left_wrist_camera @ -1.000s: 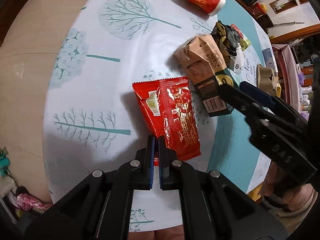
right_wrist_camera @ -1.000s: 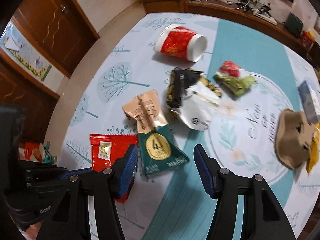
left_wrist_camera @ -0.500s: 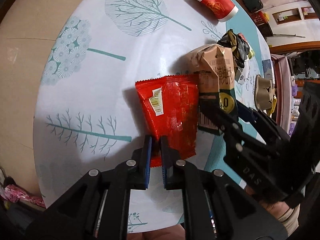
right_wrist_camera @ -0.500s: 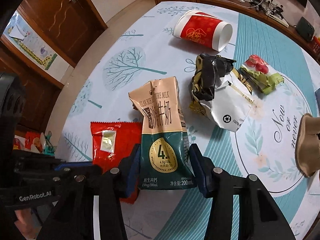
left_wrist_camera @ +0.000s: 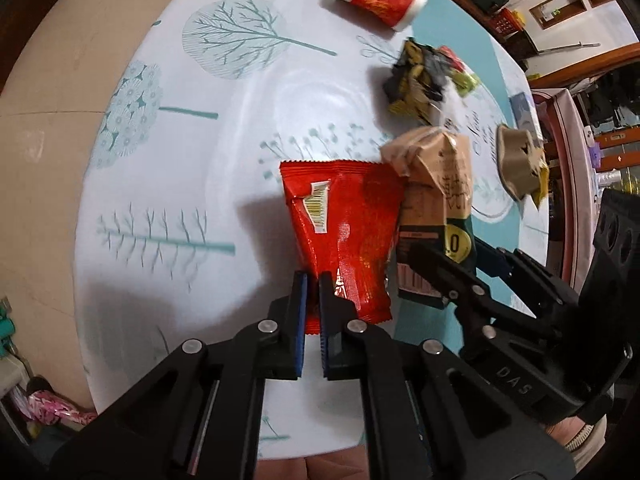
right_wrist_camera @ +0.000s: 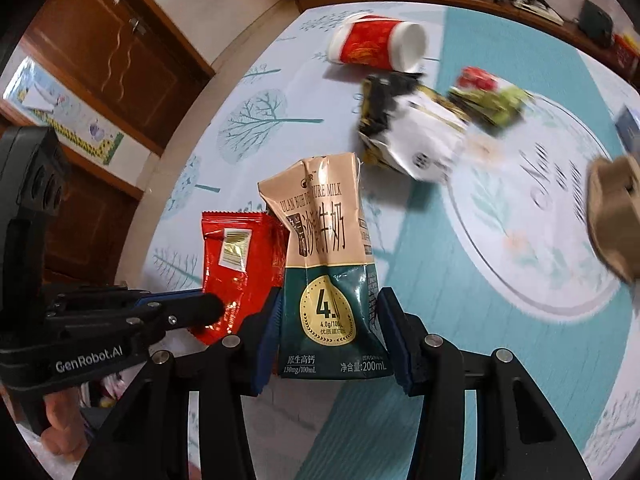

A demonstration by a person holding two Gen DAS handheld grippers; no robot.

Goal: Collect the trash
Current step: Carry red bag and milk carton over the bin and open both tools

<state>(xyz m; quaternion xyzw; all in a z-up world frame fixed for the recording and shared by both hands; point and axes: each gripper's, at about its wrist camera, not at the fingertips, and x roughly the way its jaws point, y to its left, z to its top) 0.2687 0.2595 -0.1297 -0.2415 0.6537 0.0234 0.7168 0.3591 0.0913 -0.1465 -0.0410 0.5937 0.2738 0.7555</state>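
The near edge of the red snack wrapper (left_wrist_camera: 344, 236) is pinched between the narrowly closed fingers of the left gripper (left_wrist_camera: 313, 280), the wrapper being raised over the tablecloth (left_wrist_camera: 168, 184). Just beside it to the right, the crumpled milk carton (right_wrist_camera: 328, 276) is clamped at its base by the right gripper (right_wrist_camera: 328, 328). Farther right, a red paper cup (right_wrist_camera: 378, 46) and crumpled wrappers (right_wrist_camera: 404, 128) are left lying on the cloth

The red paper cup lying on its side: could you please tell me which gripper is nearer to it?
Right, marginally. The right gripper, shut on the milk carton, and the left gripper, shut on the red wrapper, are side by side, both well short of the cup.
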